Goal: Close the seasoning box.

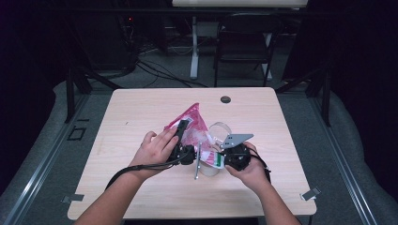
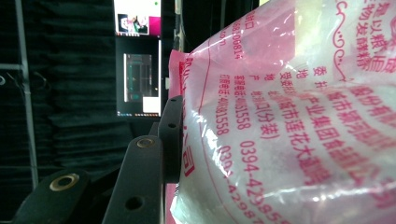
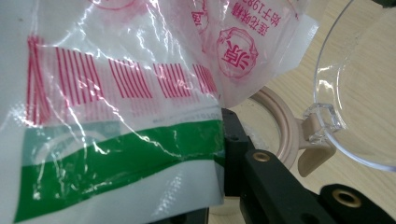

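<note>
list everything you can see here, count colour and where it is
plastic bag: 1, pink and clear with red print and a green band, raised over the table's middle between both grippers
jar: 1, beige rim, near table middle under the bag
lid: 1, clear, hinged open at the jar's rim
table: 1, light wood, centre
cable port: 1, dark, table's far edge
chair: 1, black, floor beyond the table
monitor: 1, lit, in the dark background
left gripper: 1, black, shut on the bag's upper part
right gripper: 1, black with a grey plate, shut on the bag's lower edge
hands: 2, one on each gripper
</note>
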### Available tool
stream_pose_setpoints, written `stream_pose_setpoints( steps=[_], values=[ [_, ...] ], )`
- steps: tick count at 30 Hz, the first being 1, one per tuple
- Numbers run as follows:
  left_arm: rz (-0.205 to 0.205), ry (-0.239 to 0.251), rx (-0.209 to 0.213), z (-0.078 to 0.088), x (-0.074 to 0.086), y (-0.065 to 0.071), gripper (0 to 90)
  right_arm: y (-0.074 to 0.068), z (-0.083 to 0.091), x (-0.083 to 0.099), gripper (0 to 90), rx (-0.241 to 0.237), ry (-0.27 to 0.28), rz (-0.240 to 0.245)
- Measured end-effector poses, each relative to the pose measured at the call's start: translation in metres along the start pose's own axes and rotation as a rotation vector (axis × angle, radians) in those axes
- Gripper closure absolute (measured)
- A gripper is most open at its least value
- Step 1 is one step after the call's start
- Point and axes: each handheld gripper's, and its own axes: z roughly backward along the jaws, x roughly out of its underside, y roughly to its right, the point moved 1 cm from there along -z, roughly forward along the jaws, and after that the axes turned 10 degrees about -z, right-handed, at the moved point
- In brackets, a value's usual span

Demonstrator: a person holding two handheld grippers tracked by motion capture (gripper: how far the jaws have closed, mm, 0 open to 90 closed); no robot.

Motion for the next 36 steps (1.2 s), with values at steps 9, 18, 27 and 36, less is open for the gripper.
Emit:
stream_pose_setpoints(
  steps=[9,18,27,36],
  values=[
    [0.055,-0.025,0.035,0.0,0.007,0.008,66.3,-0.002,0.0,-0.002,90.0,0.003,0.011,-0.002],
    [0.096,-0.037,0.035,0.001,0.011,0.014,66.6,-0.003,0.002,-0.004,90.0,0.001,0.038,-0.009],
    [0.133,-0.048,0.058,0.001,0.015,0.021,67.1,-0.004,0.002,-0.006,90.0,0.011,0.058,-0.008],
    [0.198,-0.072,0.071,0.002,0.021,0.031,68.5,-0.008,-0.001,-0.009,90.0,0.023,0.066,0.01]
  ],
)
